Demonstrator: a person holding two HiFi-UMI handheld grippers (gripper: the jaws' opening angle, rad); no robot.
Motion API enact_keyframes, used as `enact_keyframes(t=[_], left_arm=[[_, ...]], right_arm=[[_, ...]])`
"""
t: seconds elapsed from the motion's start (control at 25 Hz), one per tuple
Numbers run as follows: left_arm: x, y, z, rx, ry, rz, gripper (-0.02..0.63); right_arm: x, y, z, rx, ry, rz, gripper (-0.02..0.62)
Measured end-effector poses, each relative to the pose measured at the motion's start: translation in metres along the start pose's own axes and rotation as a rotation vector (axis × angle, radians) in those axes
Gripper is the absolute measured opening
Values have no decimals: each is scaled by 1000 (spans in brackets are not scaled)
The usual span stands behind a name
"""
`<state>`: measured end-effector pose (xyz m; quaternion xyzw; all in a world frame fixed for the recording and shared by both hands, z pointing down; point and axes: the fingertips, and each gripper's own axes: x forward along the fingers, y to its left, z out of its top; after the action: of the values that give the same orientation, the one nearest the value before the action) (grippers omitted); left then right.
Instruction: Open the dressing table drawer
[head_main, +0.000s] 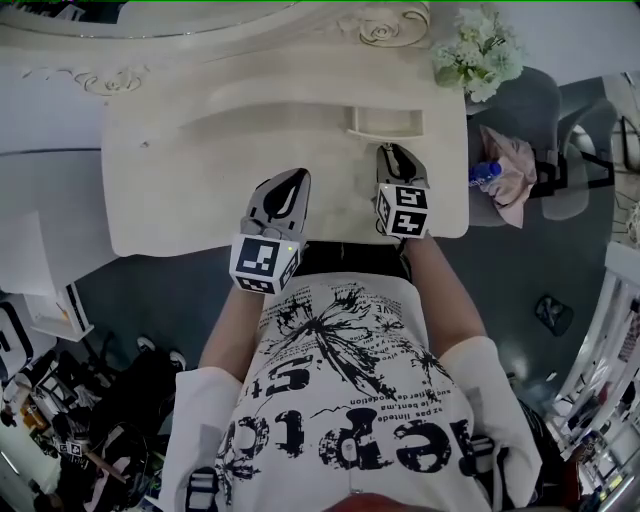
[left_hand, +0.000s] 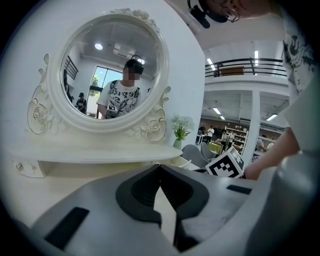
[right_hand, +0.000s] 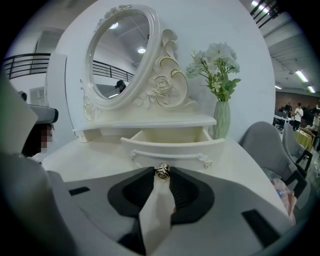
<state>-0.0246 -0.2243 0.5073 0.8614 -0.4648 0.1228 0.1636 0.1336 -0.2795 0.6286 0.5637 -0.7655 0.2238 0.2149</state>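
Observation:
The small drawer (right_hand: 170, 142) under the white dressing table's shelf stands pulled out, its cream inside showing; in the head view it is the drawer (head_main: 385, 122) jutting over the table top (head_main: 190, 190). My right gripper (right_hand: 162, 174) is shut on the drawer's gold rose-shaped knob (right_hand: 162, 170), pinched at the jaw tips. From above, the right gripper (head_main: 392, 150) points at the drawer front. My left gripper (head_main: 298, 178) hovers over the table top to the left, apart from the drawer. In its own view the left gripper (left_hand: 160, 167) is shut with nothing between the jaws.
An oval mirror (left_hand: 110, 70) in a carved frame rises behind the shelf. A vase of white flowers (right_hand: 220, 117) stands at the table's right rear corner. A grey chair (head_main: 530, 110) with a pink cloth (head_main: 510, 170) is to the table's right. My body is close against the front edge.

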Motion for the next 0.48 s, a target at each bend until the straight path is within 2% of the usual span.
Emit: enact_keyframes(t=[0.08,0.16,0.28,0.36,0.48], left_arm=[[-3,0,2,3,-5,1,18],[-6,1,3,6,-12,6,18],[-9,5,2,17,-10,13,18],[-12,8,2,24,-6,20,18],[-15,13,9,29,-21,30,18]], right_arm=[[0,1,0,2,3,16,118],[-1,3,1,5,7,33,157],[-11,5,8,-59,-3,4,172],[-22,7,21,-101,-40,-25,171],[-43,15,51,-106,-132,-30,167]])
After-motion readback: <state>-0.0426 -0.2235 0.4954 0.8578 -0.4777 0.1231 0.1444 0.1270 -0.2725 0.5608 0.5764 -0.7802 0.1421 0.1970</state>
